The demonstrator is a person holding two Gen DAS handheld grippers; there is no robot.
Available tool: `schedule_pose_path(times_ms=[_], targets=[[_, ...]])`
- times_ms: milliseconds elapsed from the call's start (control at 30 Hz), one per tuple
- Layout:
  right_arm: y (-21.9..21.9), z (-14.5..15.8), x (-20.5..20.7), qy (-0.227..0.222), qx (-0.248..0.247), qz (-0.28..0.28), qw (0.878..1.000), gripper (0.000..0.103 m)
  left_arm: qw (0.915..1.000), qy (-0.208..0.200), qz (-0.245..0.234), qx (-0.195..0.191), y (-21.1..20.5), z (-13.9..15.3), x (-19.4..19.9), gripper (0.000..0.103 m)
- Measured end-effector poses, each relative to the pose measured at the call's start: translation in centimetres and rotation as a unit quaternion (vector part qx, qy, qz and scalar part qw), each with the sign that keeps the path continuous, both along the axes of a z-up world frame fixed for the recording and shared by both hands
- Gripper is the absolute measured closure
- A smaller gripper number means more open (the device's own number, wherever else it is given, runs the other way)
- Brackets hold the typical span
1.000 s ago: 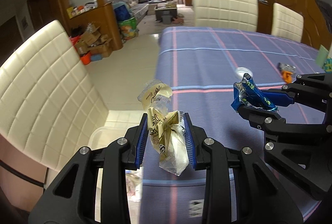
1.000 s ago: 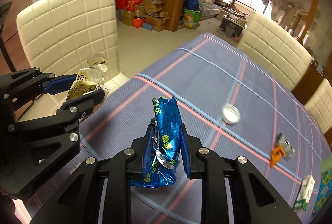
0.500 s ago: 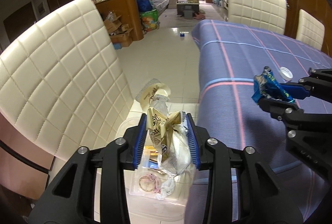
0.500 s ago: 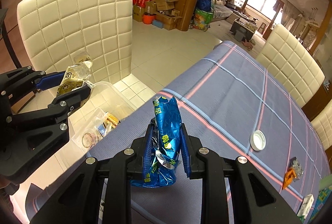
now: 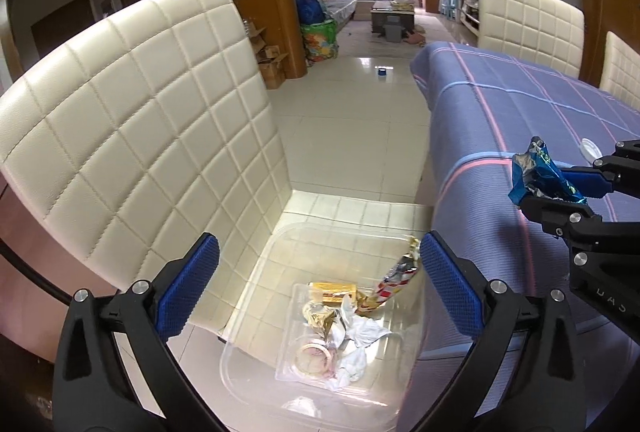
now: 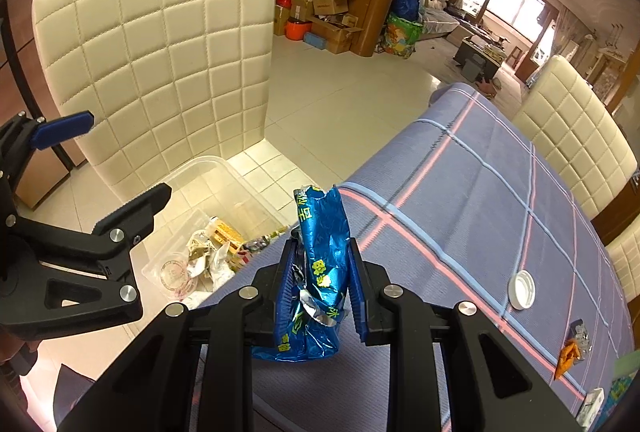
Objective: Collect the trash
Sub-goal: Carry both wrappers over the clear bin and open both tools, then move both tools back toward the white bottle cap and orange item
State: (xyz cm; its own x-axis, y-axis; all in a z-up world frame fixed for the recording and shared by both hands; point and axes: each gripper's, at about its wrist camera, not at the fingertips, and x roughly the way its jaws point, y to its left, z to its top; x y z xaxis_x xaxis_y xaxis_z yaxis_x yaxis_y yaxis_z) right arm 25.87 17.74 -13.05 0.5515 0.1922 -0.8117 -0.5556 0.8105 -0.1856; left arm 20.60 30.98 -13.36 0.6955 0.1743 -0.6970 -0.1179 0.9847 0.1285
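My left gripper is open and empty above a clear plastic bin that stands on the seat of a cream chair. Several wrappers lie in the bin; they also show in the right wrist view. My right gripper is shut on a crumpled blue wrapper, held over the table's near edge beside the bin. It also shows in the left wrist view. The left gripper appears at the left of the right wrist view.
The table has a blue striped cloth. A white bottle cap, an orange-and-silver wrapper and a small white carton lie on it. More cream chairs stand around it. The tiled floor lies beyond.
My left gripper has opened and the yellow wrapper has dropped into the bin. Both grippers have moved left, from over the table to over the chair. The right gripper still holds the blue wrapper.
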Motion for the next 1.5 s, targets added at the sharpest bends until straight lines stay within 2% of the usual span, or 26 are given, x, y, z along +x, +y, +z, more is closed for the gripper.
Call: schedule_pose_path(times_ms=[233,467,500,567,600,667,800,967,1133,1333,1500], targets=[[2.1,-0.4,-0.8,0.0,-0.007,0.022,1.0,0.077,0.9995,0.0,0.028,-0.011,2.5,0.0,-0.7,0.004],[3.5,-0.1,-1.3,0.003,0.009,0.043,0.999,0.075,0.9984,-0.002,0.054,-0.017,4.7,0.3,-1.8,0.004],[3.7,0.0,-1.3,0.005,0.01,0.045,0.999,0.071,0.9981,-0.003,0.059,-0.018,5.0,0.4,-1.9,0.004],[3.8,0.1,-1.4,0.004,0.005,0.043,0.999,0.038,0.9976,-0.002,0.066,-0.02,5.5,0.5,-2.1,0.004],[3.8,0.4,-1.6,-0.009,0.003,0.038,0.999,0.033,0.9975,0.0,0.067,-0.024,5.7,0.5,-2.2,0.004],[3.5,1.0,-2.0,-0.03,0.01,0.038,0.999,0.031,0.9971,0.0,0.07,-0.029,5.8,0.6,-2.4,0.004],[2.4,1.2,-2.0,-0.029,0.011,0.024,0.999,0.031,0.997,0.0,0.069,-0.034,5.5,0.9,-2.6,0.004],[-0.6,1.2,-1.4,-0.023,0.015,-0.014,1.0,0.031,0.9982,-0.001,0.047,-0.038,3.1,1.6,-2.2,0.004],[-5.5,1.3,-1.2,-0.026,0.022,-0.057,0.998,0.031,0.9996,0.003,0.003,-0.028,-1.4,1.9,-1.2,0.004],[-12.7,1.4,-1.2,-0.035,0.028,-0.11,0.993,0.031,0.9978,0.017,-0.059,-0.026,-8.2,1.9,0.5,0.004],[-19.7,1.2,-0.5,-0.038,0.032,-0.169,0.984,0.031,0.993,0.027,-0.113,-0.02,-14.5,1.7,2.4,0.004]])
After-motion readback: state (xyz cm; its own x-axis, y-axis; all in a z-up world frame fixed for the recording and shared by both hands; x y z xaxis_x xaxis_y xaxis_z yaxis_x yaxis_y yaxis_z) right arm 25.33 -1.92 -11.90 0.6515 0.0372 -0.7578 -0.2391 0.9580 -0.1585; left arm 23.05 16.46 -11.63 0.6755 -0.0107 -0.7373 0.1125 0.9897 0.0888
